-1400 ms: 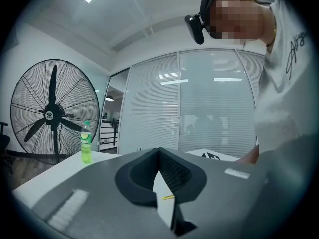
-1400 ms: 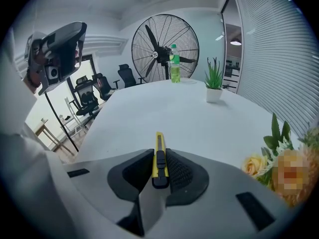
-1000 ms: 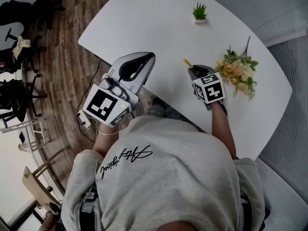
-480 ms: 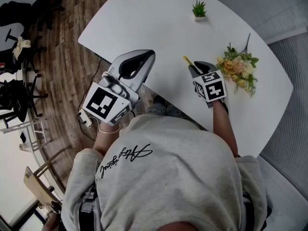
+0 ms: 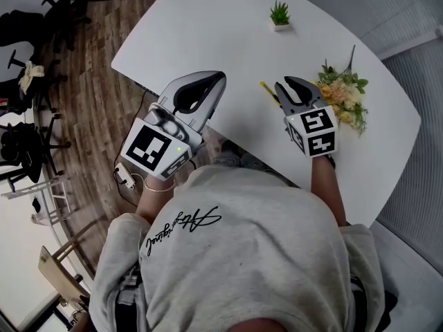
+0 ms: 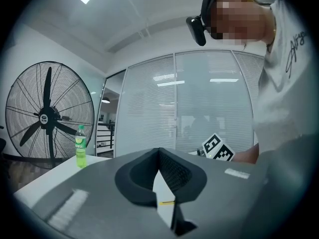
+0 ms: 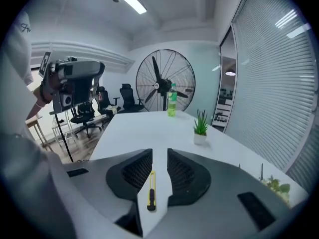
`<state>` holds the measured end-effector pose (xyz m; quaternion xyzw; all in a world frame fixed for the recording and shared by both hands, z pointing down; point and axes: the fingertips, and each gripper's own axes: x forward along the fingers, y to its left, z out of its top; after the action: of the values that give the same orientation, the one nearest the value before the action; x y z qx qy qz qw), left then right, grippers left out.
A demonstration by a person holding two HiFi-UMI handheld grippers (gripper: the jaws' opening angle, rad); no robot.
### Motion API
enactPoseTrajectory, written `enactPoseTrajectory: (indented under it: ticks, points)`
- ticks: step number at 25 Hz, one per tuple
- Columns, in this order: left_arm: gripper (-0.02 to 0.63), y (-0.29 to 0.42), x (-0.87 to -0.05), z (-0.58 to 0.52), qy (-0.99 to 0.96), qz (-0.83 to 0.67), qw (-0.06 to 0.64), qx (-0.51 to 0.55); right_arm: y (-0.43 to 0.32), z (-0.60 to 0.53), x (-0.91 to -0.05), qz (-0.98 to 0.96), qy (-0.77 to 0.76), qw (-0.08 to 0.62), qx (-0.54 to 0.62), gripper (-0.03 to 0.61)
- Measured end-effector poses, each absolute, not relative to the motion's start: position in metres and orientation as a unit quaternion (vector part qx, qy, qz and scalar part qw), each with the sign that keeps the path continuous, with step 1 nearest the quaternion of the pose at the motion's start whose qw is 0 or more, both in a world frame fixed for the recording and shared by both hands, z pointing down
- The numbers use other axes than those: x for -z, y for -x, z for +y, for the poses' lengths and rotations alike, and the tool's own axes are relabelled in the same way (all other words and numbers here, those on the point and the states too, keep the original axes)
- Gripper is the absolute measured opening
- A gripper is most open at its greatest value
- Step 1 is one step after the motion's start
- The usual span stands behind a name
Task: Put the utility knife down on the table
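Change over the last second: my right gripper [image 5: 296, 90] now has its jaws parted, where they clamped the utility knife [image 7: 151, 190] before. The knife now lies flat on the bench [image 5: 208, 33], released, under the gap between them.

My utility knife [image 7: 151, 191] looks like yellow and black plastic. The table [image 5: 208, 33] is white, smooth and not shiny. My right gripper [image 7: 159, 156] is smooth grey plastic, and its pads [image 7: 135, 172] are black with a rough, bumpy grid. My left gripper [image 6: 158, 151] looks the same. The floor [image 5: 90, 95] is brown wood boards. My top [image 5: 235, 254] is soft grey cloth.
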<state>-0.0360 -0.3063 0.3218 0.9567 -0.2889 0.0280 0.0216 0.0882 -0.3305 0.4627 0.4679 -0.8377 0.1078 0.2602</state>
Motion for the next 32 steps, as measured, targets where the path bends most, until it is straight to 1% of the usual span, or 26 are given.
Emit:
enactPoseTrajectory:
  ticks: [3,5,10,22,24,32]
  points:
    - [-0.002,0.03,-0.32,-0.305,-0.959,-0.282,0.018,-0.028,-0.091,-0.331,-0.433,-0.843,-0.483,0.226,-0.078,0.087]
    - [-0.002,0.026,-0.317,-0.305,-0.96,-0.277,0.016,-0.027,-0.092,-0.33,-0.414,-0.845,-0.491,0.204,-0.062,0.071]
    - [-0.002,0.021,-0.304,-0.301,-0.964,-0.264,0.006,-0.019,-0.093,-0.323,-0.371,-0.847,-0.505,0.162,-0.022,0.063]
    - [-0.002,0.012,-0.293,-0.298,-0.969,-0.246,-0.004,-0.009,-0.092,-0.301,-0.301,-0.858,-0.507,0.078,0.033,0.037]
    - [-0.002,0.011,-0.292,-0.298,-0.97,-0.244,-0.005,-0.007,-0.094,-0.298,-0.292,-0.857,-0.51,0.058,0.038,0.025]
    - [-0.002,0.009,-0.286,-0.297,-0.971,-0.239,-0.014,-0.001,-0.099,-0.286,-0.275,-0.862,-0.504,0.03,0.052,0.011]
